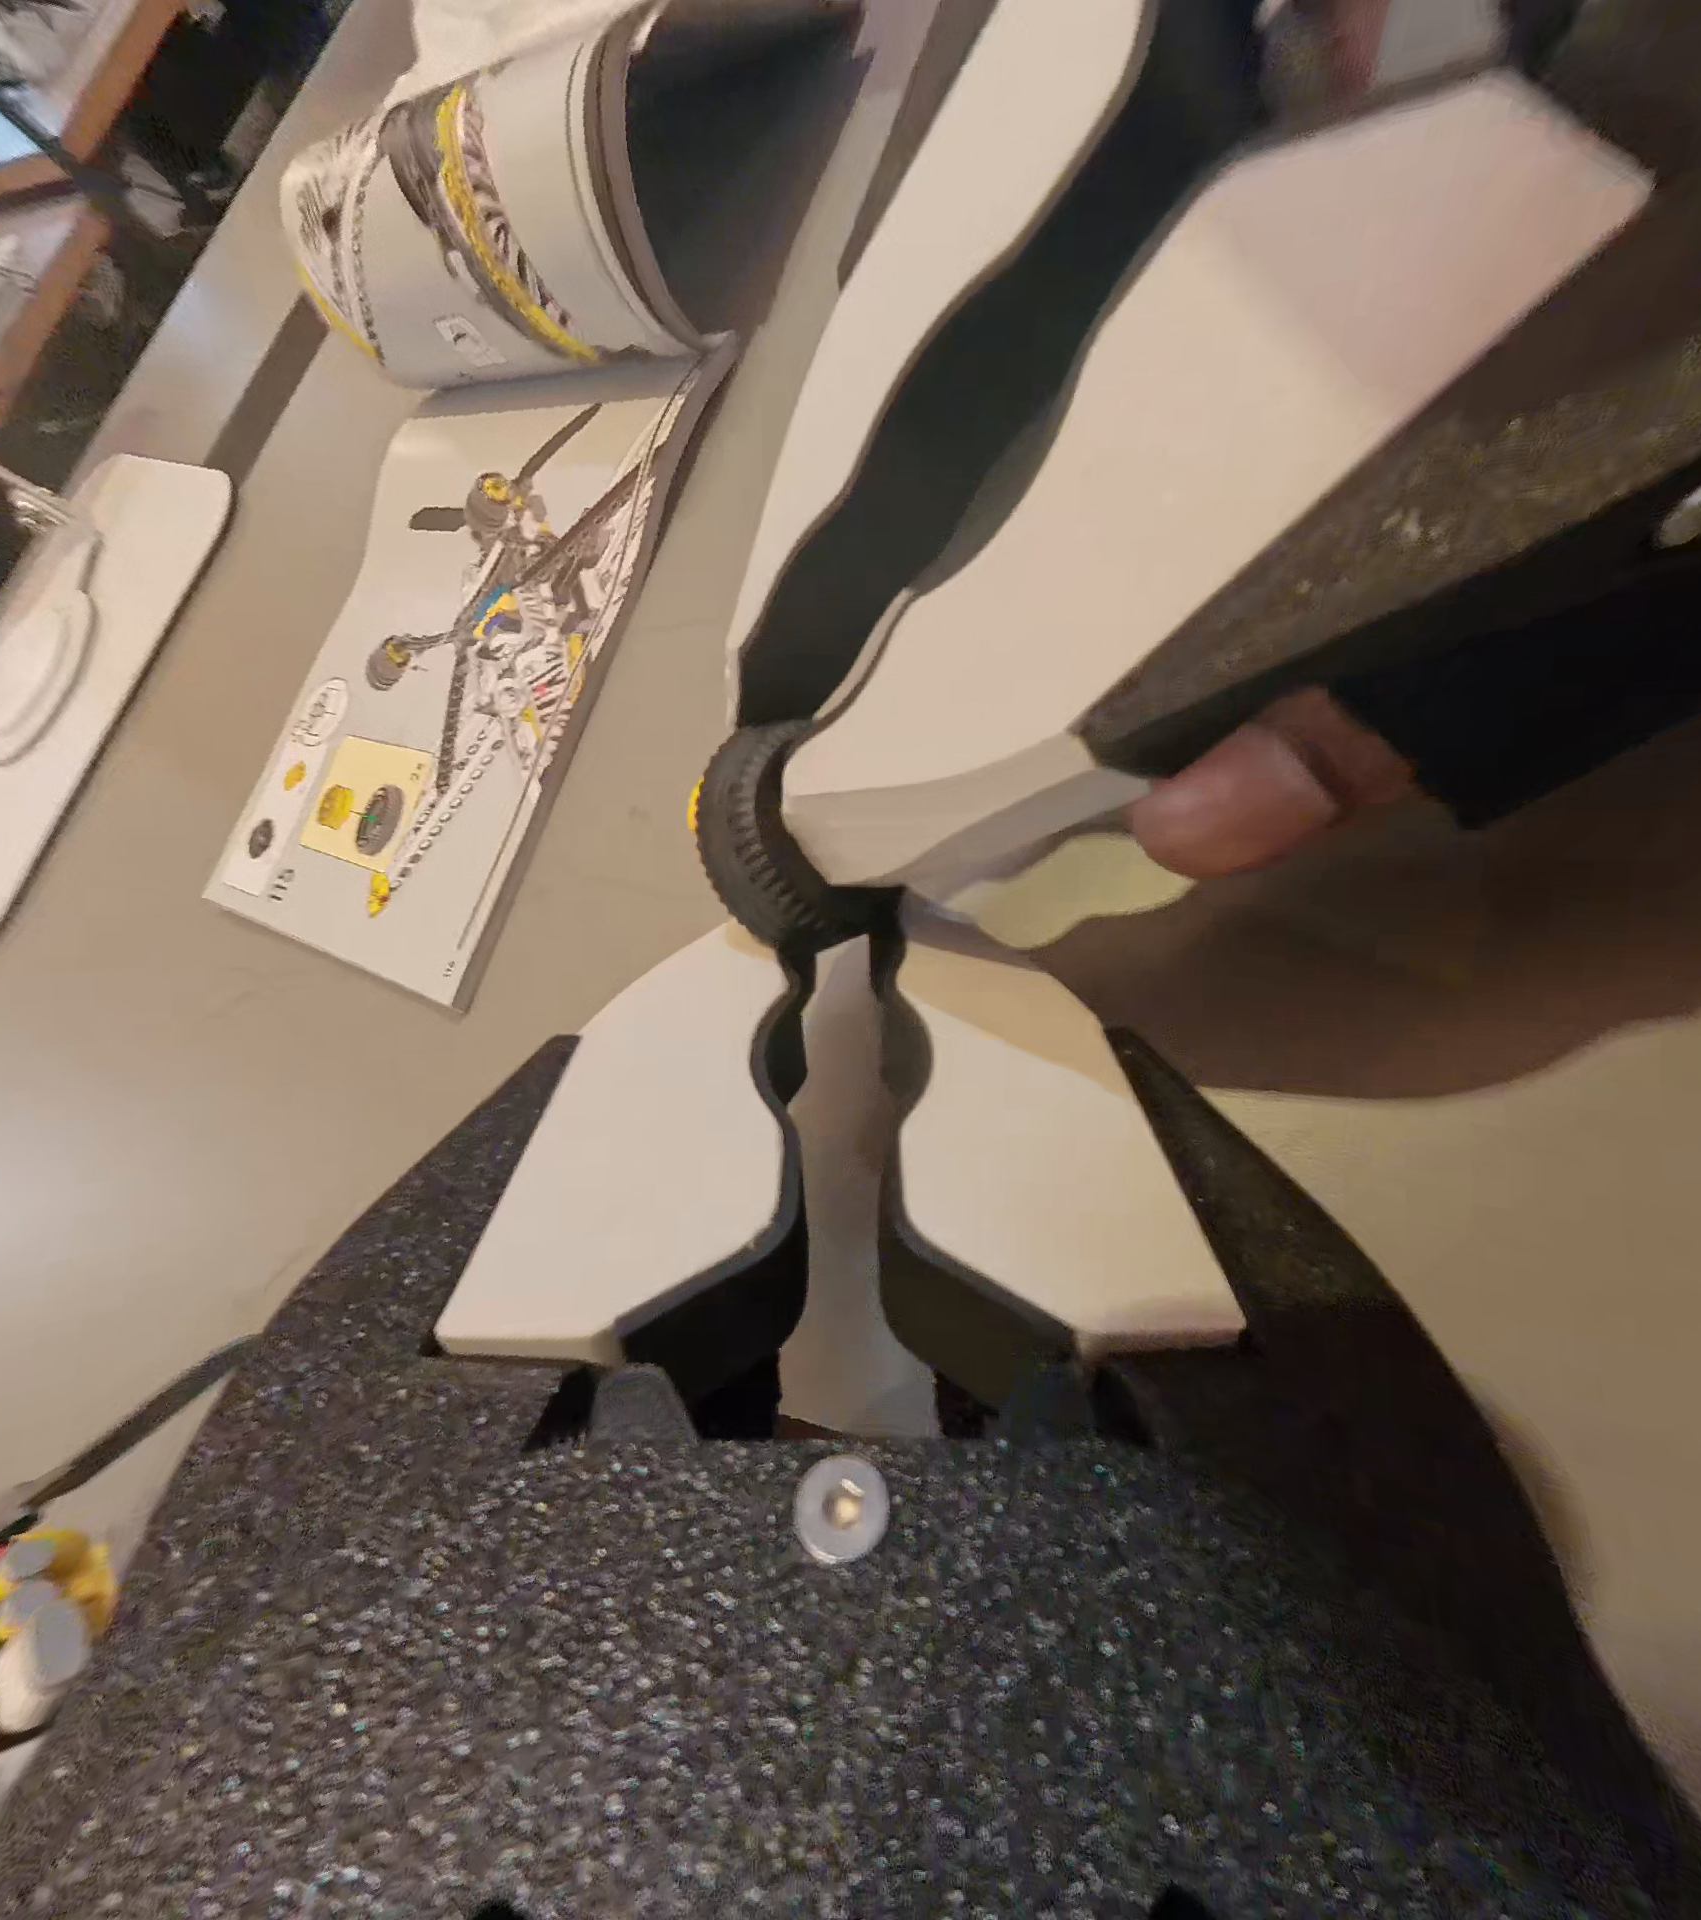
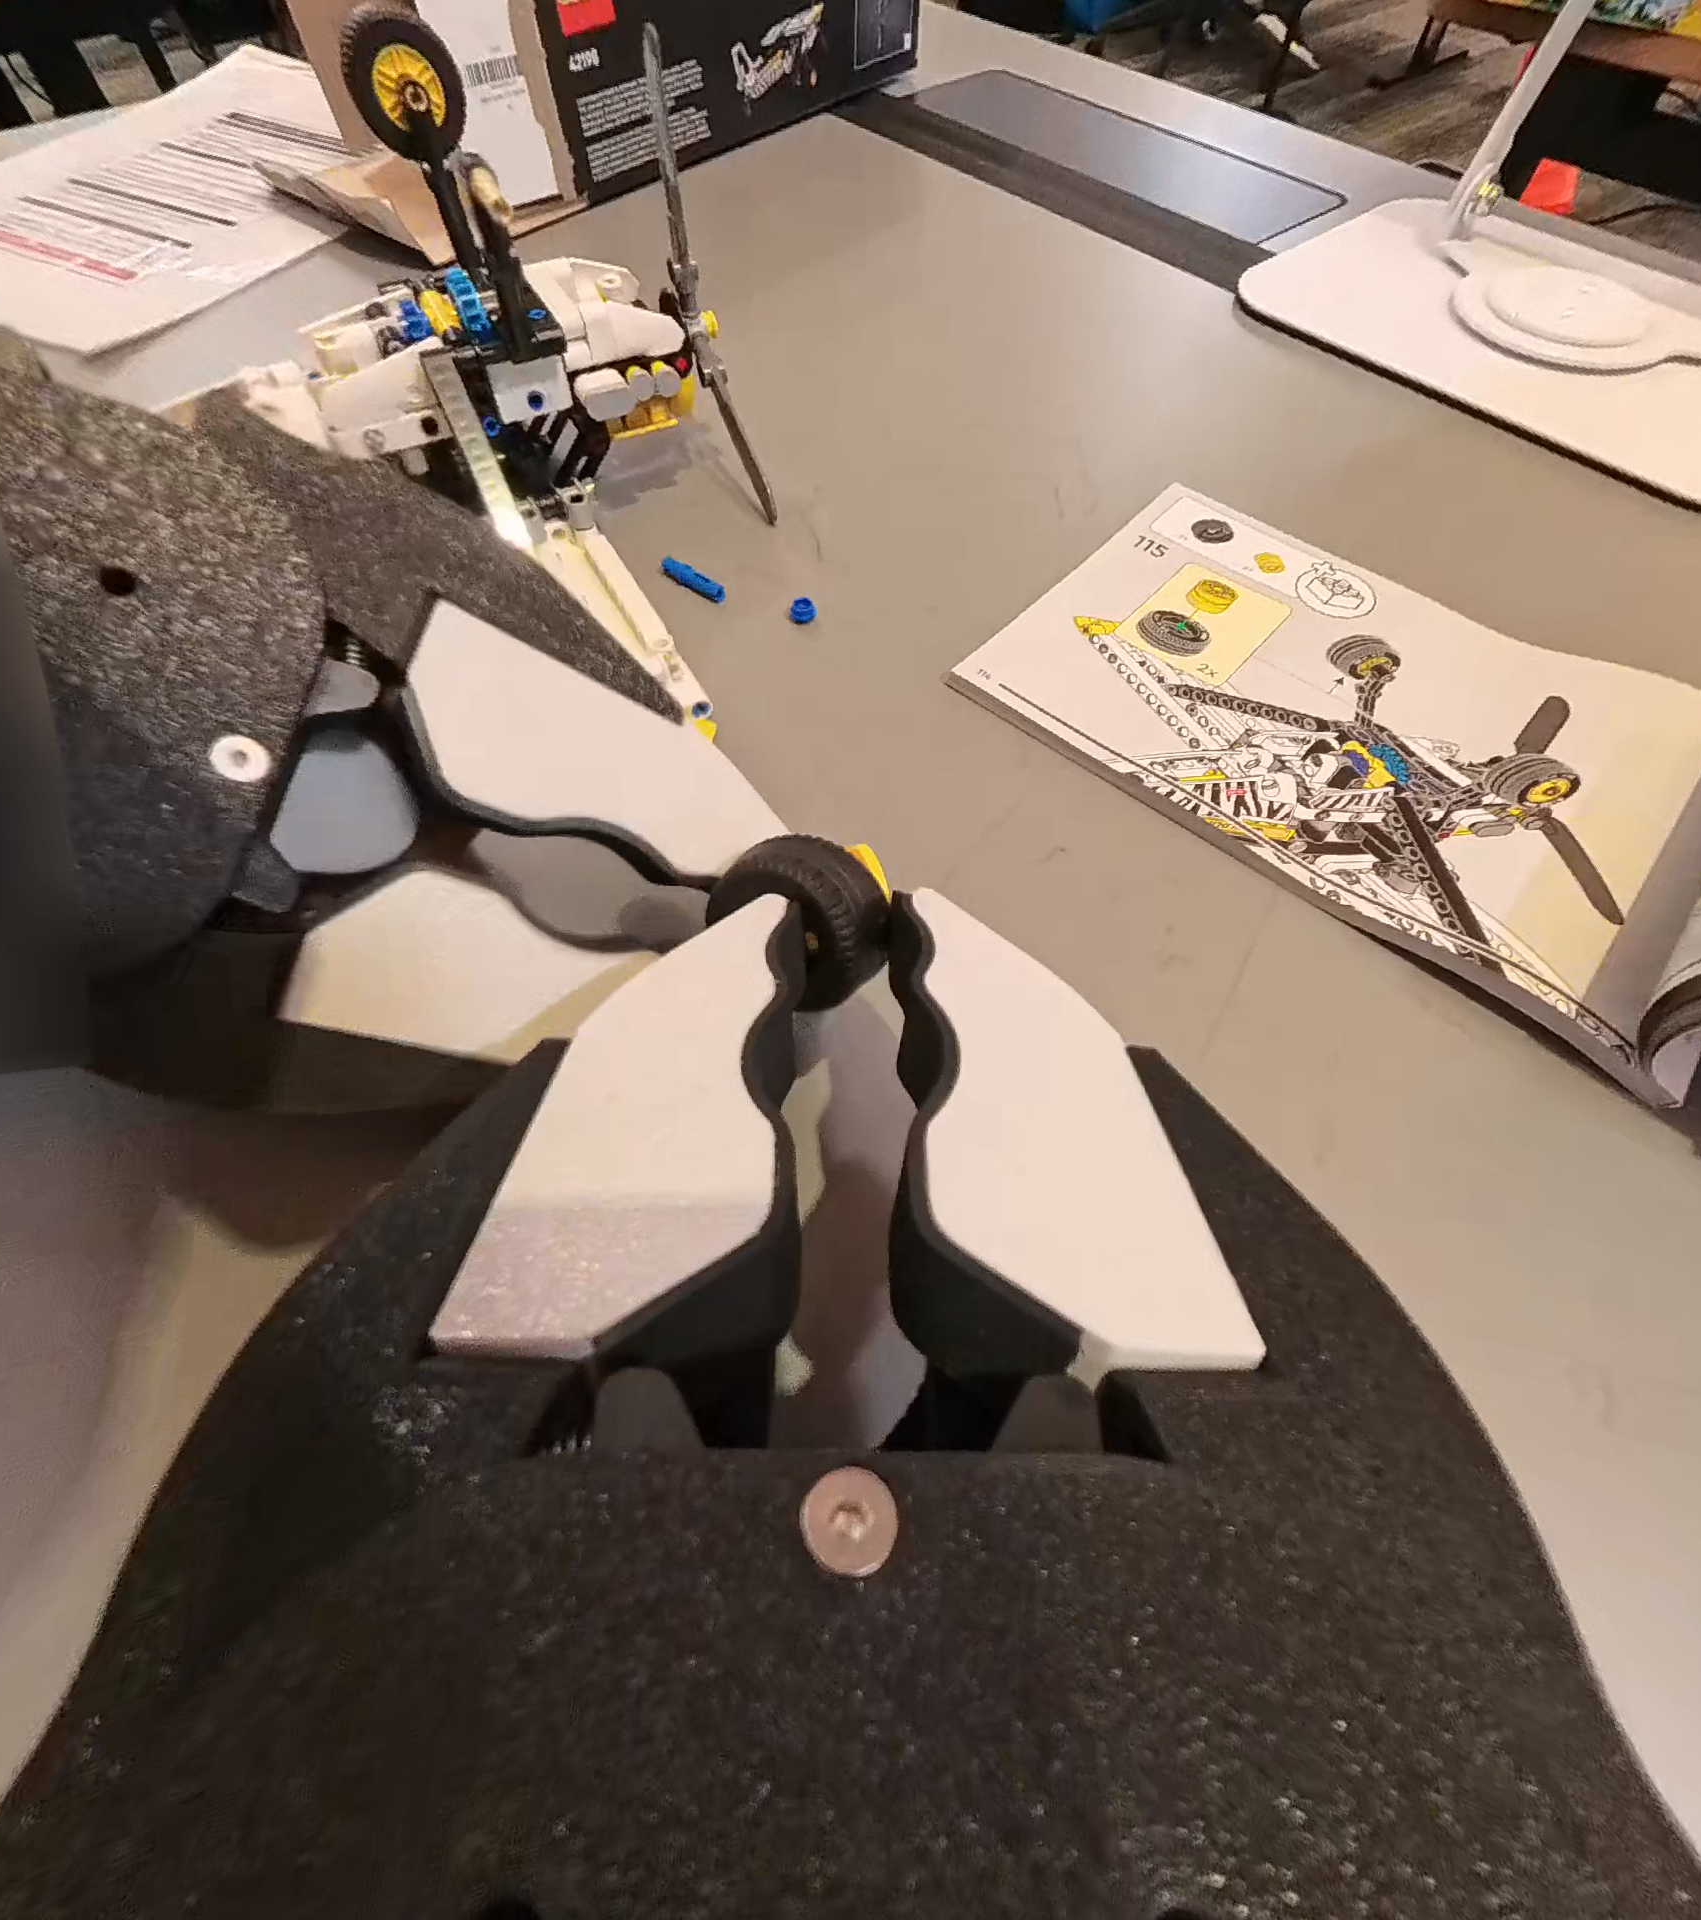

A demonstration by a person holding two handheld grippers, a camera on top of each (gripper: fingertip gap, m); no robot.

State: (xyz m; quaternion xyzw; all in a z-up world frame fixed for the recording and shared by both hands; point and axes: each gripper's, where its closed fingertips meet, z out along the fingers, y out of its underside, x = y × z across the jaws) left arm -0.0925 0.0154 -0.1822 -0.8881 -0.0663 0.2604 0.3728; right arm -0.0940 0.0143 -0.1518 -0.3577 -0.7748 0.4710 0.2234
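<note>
Your right claw (image 2: 851,935) is clamped on the small black wheel (image 2: 810,920), one pad on each flat side, with the yellow hub (image 2: 867,868) poking out on the far side. Your left claw (image 1: 841,940) meets it from the side at its very tips, jaws almost together, nipping the tyre's edge; whether those tips truly pinch the rubber or only brush it is hard to tell through the blur.

Judging from this, the grip that matters is the right one. Keep it square across the wheel faces so the wheel cannot roll out between the wavy pads. If the left tips are pushing or seating something, press straight along the axle line, not across it, or the tyre may twist in the right pads.

Beyond the right claw and to its left stands the plane model (image 2: 513,374), with another wheel (image 2: 402,81) on a raised strut. Two blue bits (image 2: 695,580) lie loose on the table (image 2: 929,364) between claw and model. The open booklet (image 2: 1345,748) lies to the right.
</note>
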